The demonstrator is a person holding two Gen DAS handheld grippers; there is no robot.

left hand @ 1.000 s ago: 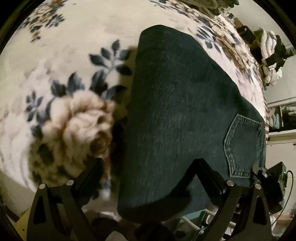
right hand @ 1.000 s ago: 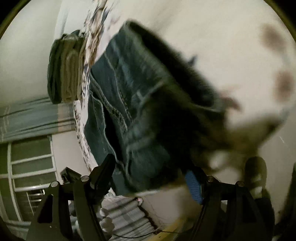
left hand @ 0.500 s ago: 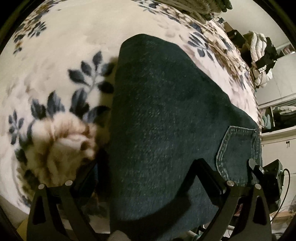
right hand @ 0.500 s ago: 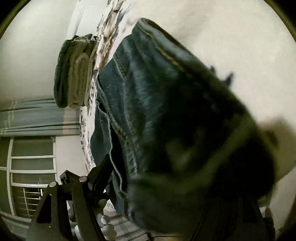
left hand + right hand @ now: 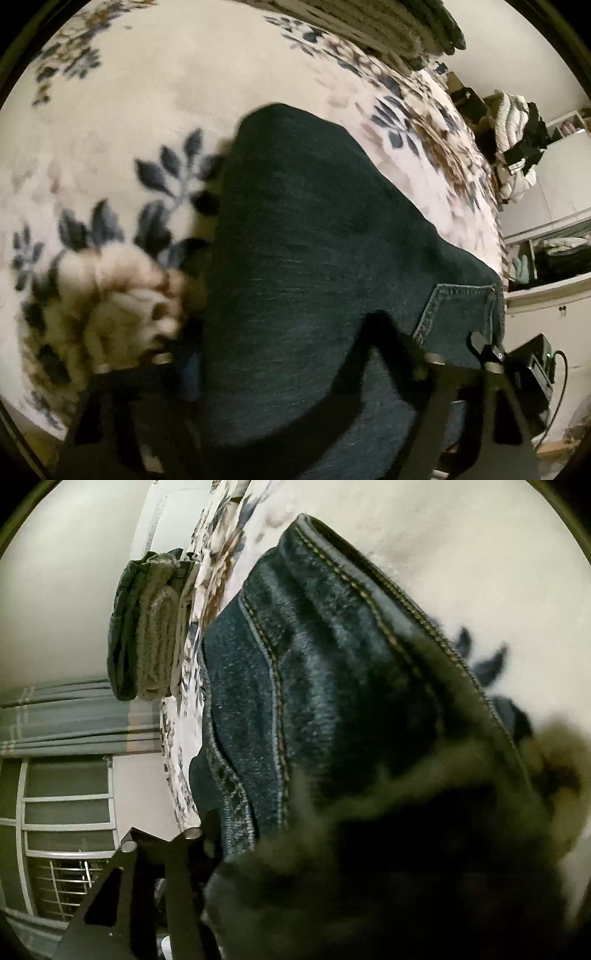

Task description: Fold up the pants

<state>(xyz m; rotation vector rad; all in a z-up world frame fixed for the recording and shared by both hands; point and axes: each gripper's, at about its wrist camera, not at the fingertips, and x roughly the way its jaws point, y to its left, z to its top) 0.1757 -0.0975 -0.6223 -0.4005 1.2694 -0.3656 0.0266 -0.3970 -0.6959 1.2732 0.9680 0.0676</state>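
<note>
One floral blanket underlying everything. Dark jeans folded on it, filling centre to 5 o'clock; back pocket at 4 o'clock. Stacked folded clothes at 10 o'clock in right view. Left gripper spread wide, straddling the denim's near edge. Right gripper smothered by blurred cloth; open or closed, cannot tell.

Floral blanket-covered bed; dark jeans lie on it, folded clothes stack beyond.
</note>
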